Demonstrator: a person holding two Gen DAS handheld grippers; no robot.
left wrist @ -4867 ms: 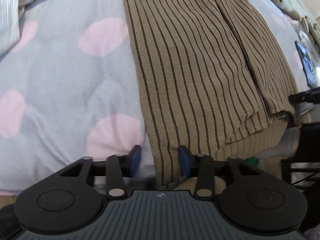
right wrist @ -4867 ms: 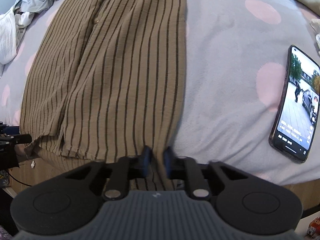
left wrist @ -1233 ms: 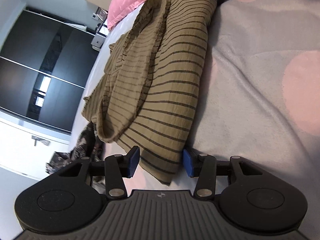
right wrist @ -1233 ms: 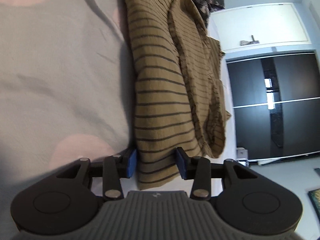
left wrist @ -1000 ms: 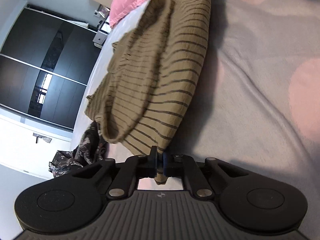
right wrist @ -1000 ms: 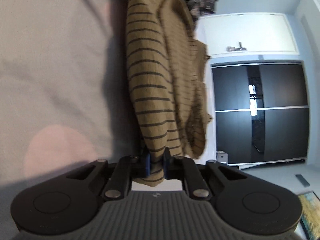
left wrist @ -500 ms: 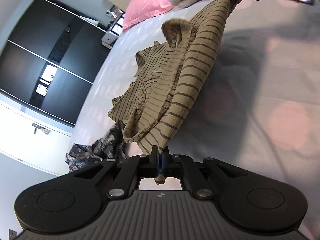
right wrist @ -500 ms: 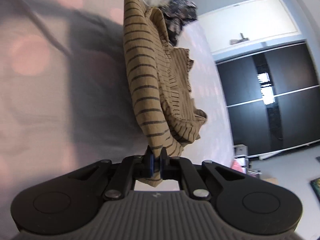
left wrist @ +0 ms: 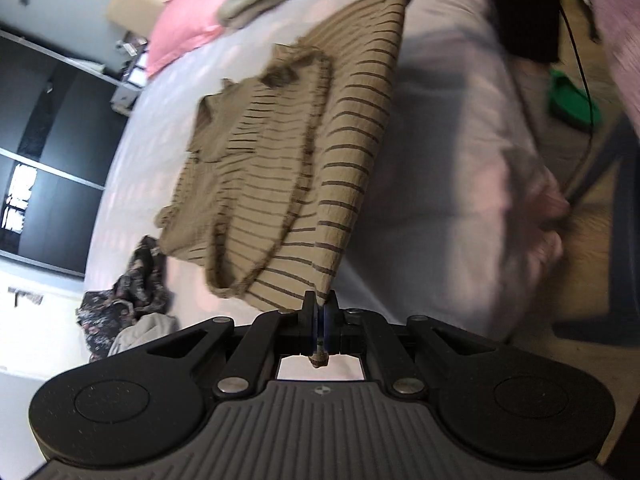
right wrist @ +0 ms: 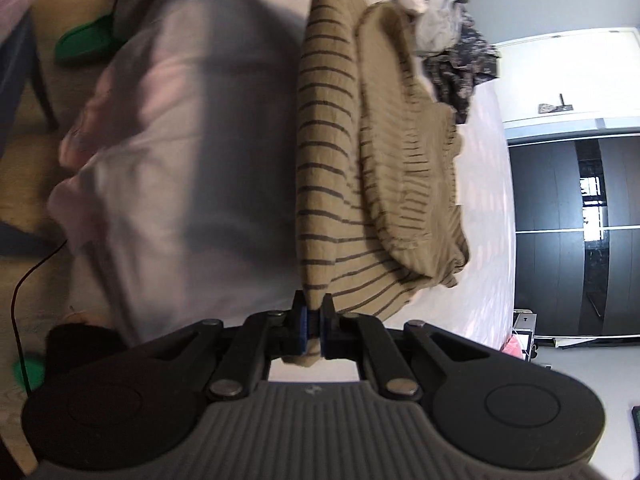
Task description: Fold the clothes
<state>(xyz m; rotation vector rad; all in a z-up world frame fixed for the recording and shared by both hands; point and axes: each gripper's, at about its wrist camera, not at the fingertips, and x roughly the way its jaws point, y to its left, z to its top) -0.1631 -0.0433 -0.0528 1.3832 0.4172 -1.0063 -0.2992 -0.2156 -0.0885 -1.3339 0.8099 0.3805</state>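
Both pairs of fingers (left wrist: pixel 320 322) (right wrist: pixel 311 322) tight on striped garment (left wrist: pixel 344 152) — stretched between, above bed (left wrist: pixel 452 184).

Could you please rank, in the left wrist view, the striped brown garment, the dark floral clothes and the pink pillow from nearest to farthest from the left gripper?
1. Striped brown garment: pinched in the left gripper, stretching away up the bed.
2. Dark floral clothes: crumpled on the bed, lower left.
3. Pink pillow: at the far end of the bed, upper left.
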